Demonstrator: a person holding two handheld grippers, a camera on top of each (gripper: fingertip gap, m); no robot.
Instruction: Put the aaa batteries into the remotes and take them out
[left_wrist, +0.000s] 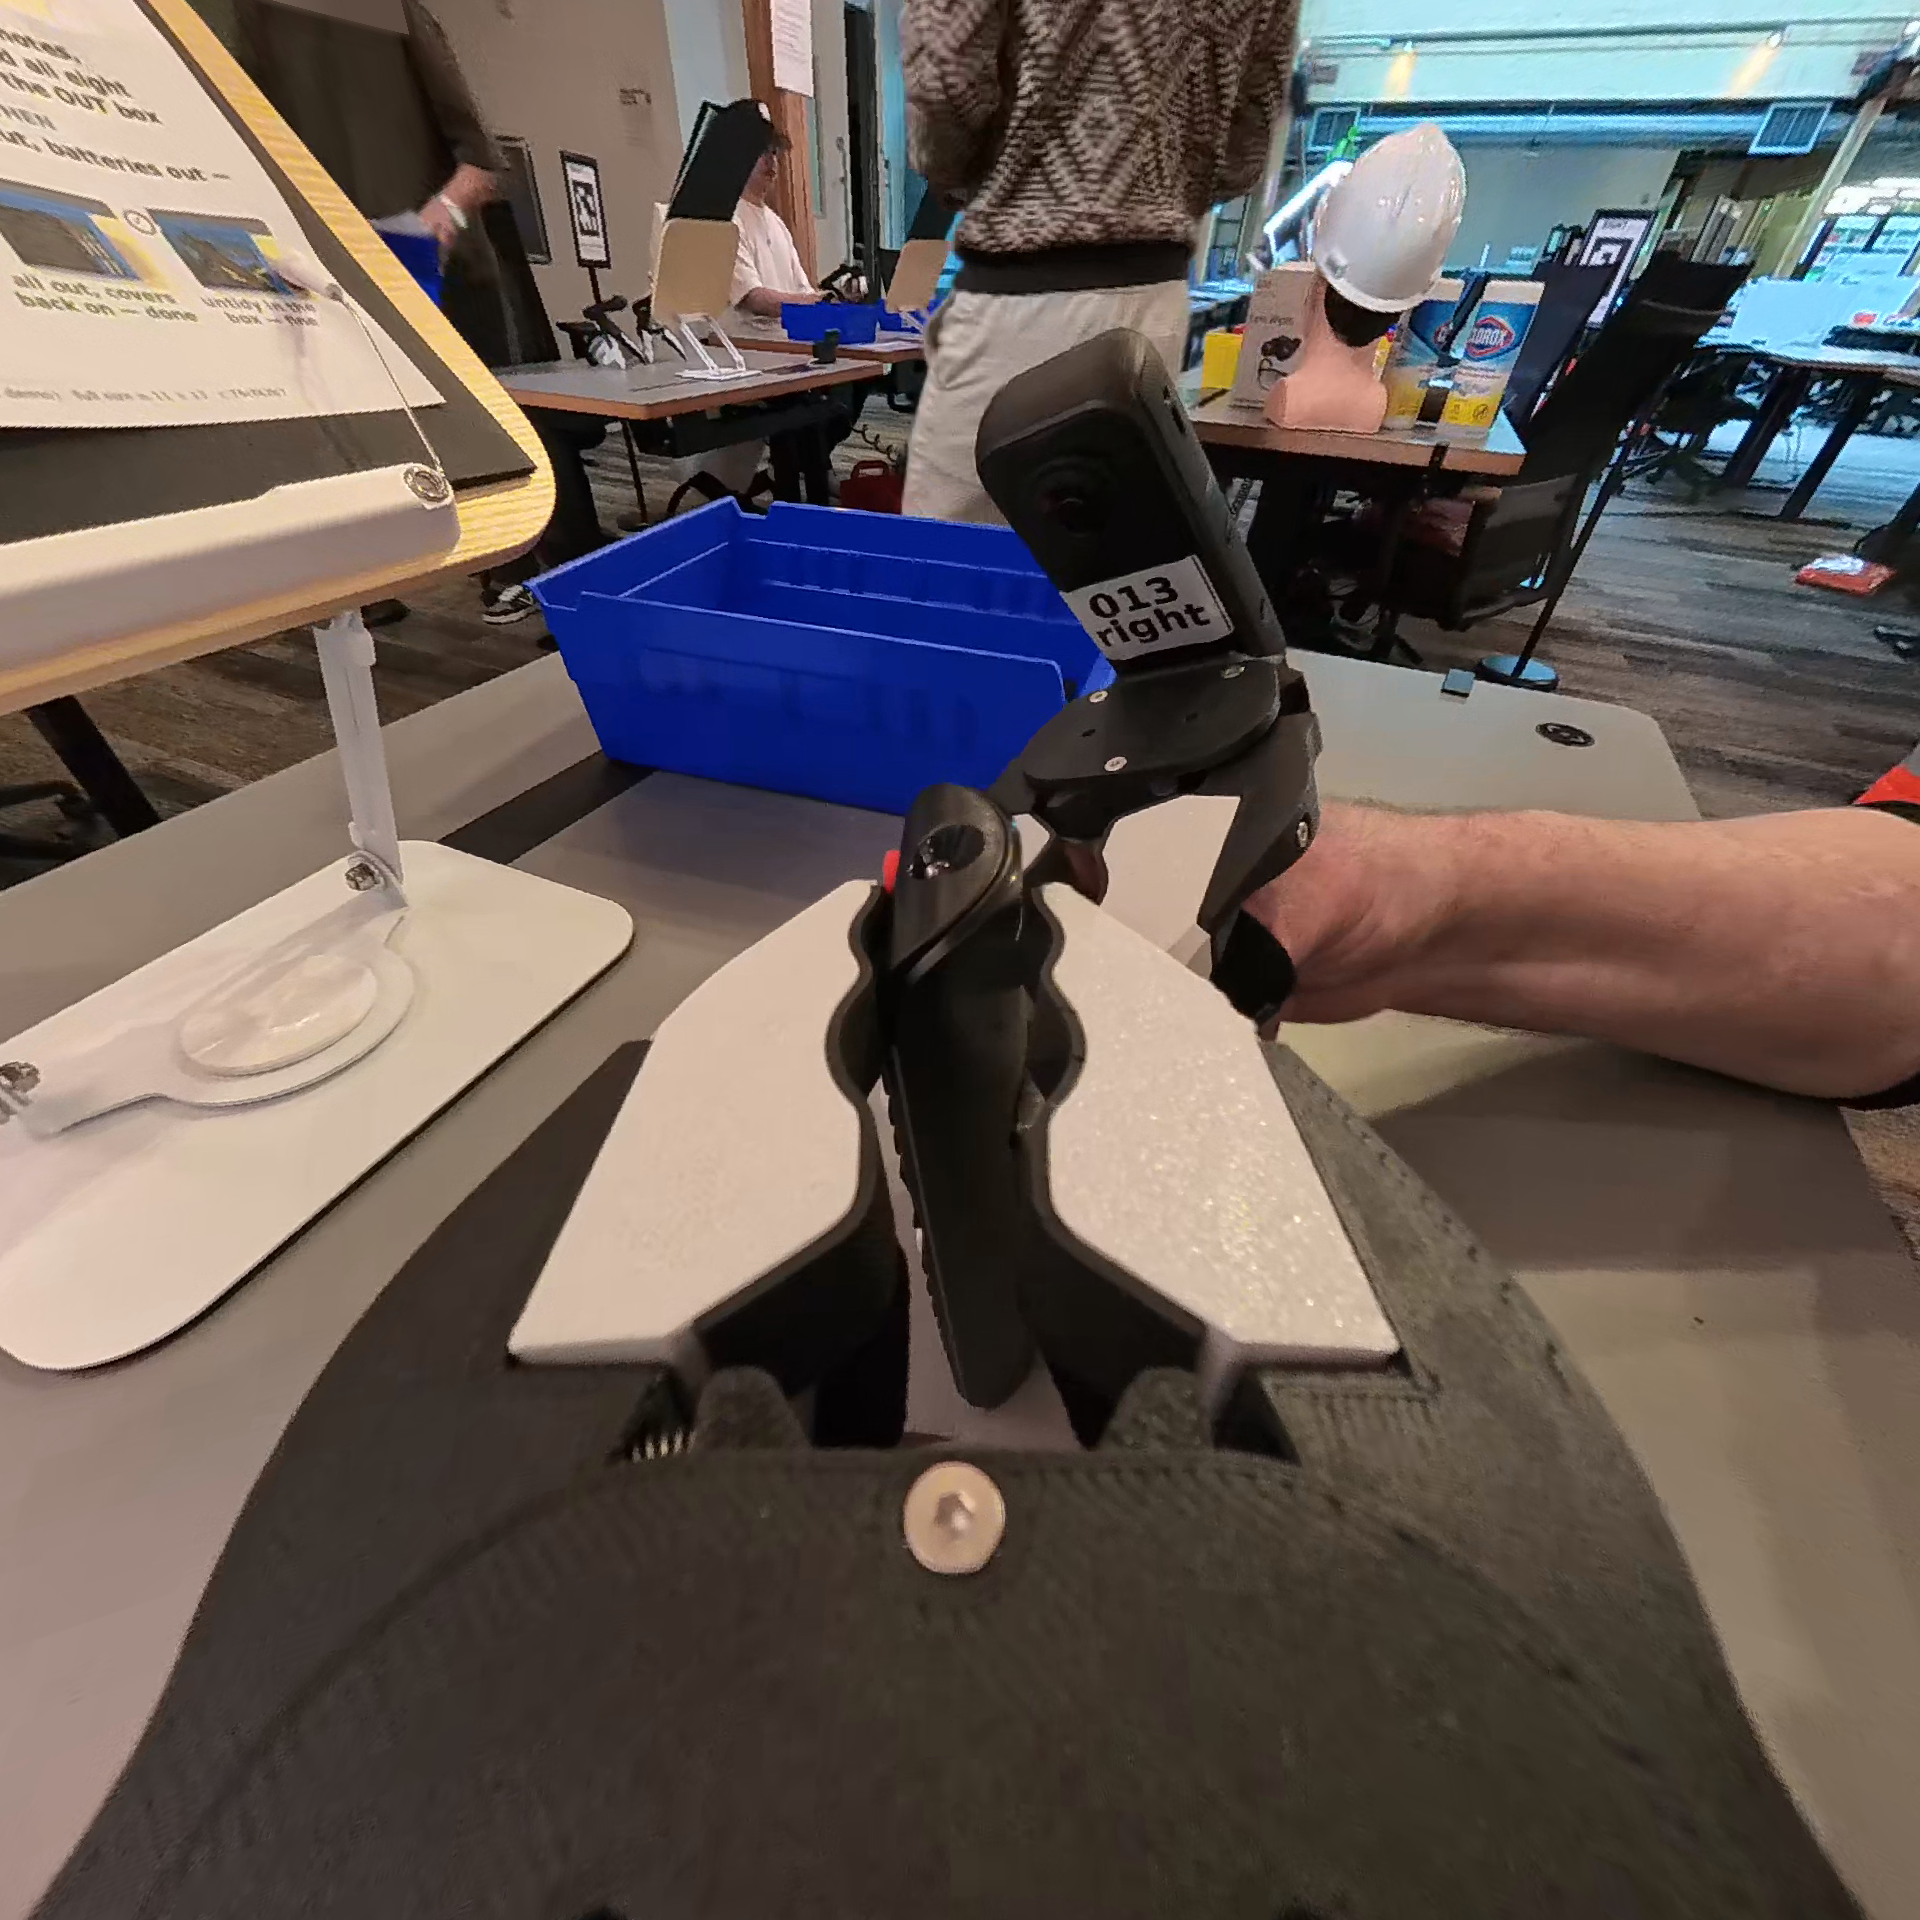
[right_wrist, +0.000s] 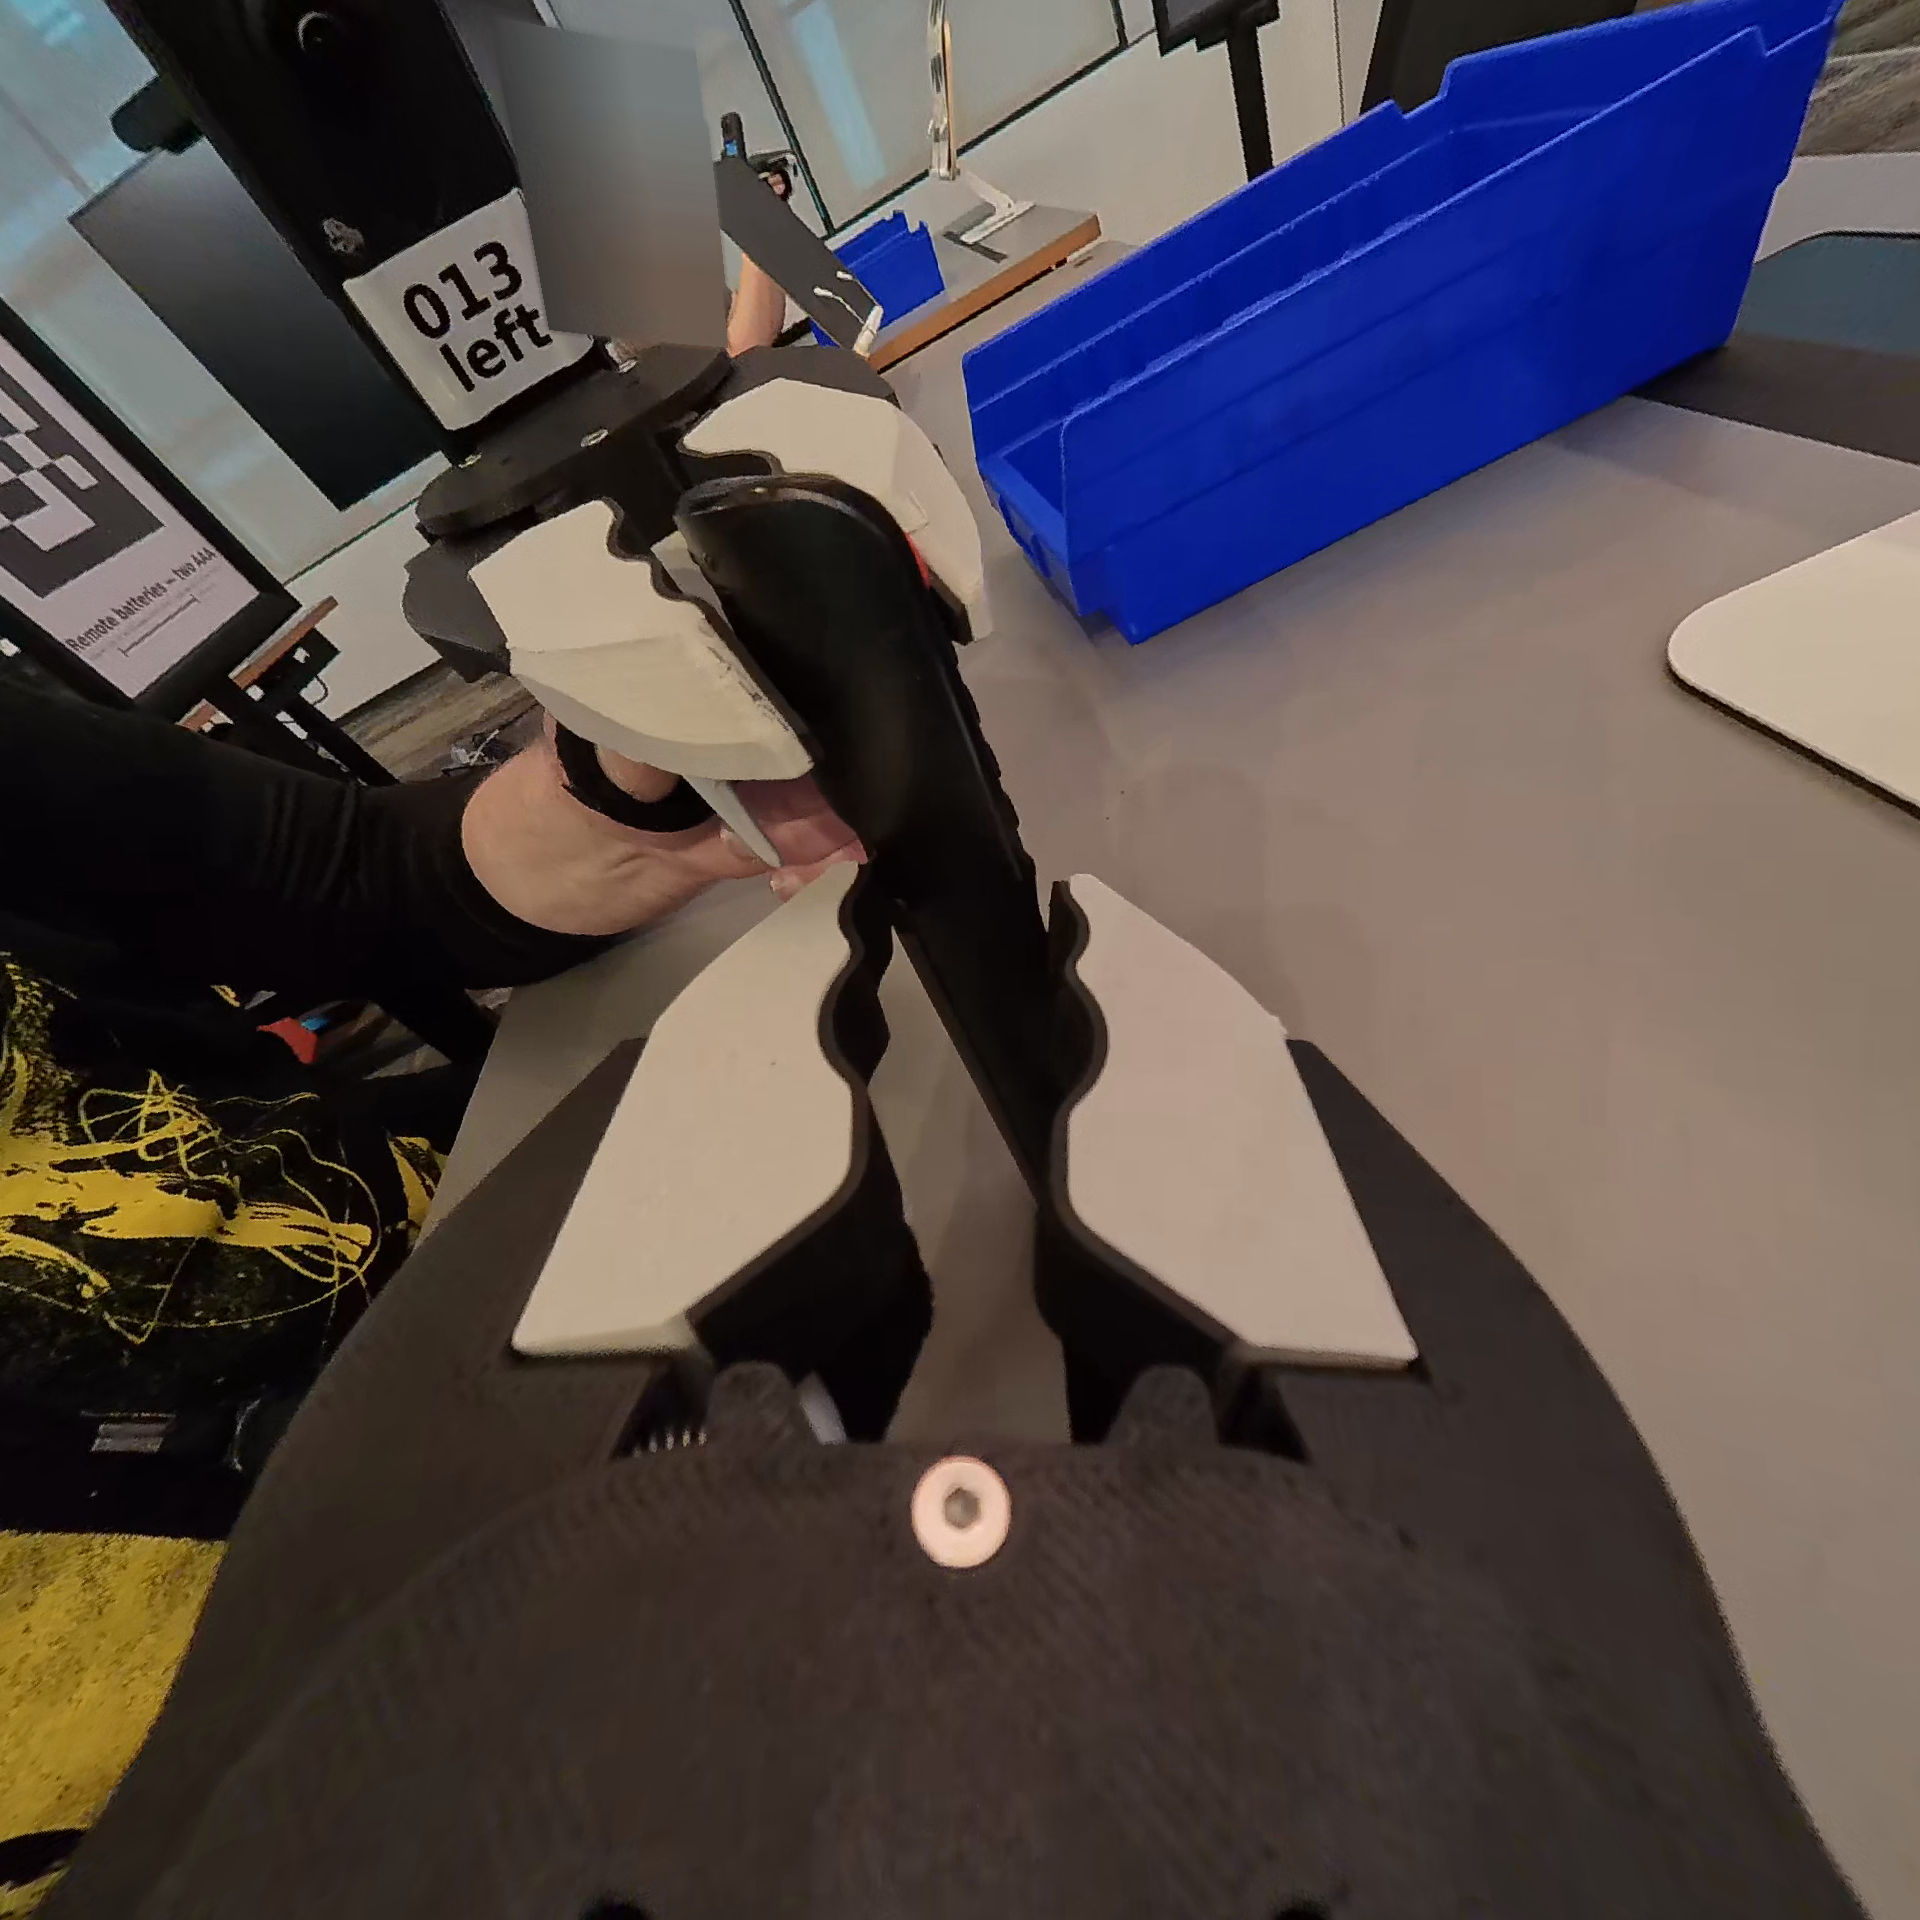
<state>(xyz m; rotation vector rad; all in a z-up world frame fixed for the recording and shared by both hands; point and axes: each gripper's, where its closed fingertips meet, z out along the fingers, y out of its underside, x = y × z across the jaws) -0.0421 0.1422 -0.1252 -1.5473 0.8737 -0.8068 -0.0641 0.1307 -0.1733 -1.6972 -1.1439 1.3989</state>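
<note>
Left gripper (left_wrist: 961, 1049) clamps a black remote (left_wrist: 961, 1132) edge-on above the grey table (left_wrist: 1662, 1299). Right gripper (right_wrist: 966, 997) closes on the remote's other end. Blue bin (left_wrist: 831, 665) at 12 o'clock.

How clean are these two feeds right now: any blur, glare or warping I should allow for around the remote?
Left wrist view: remote sharp between the left gripper fingers, sparkly glare on the white finger plates, the sign stand smeared and bent by the fisheye. Right wrist view: soft even light, blue bin slightly blurred, edges strongly curved.
</note>
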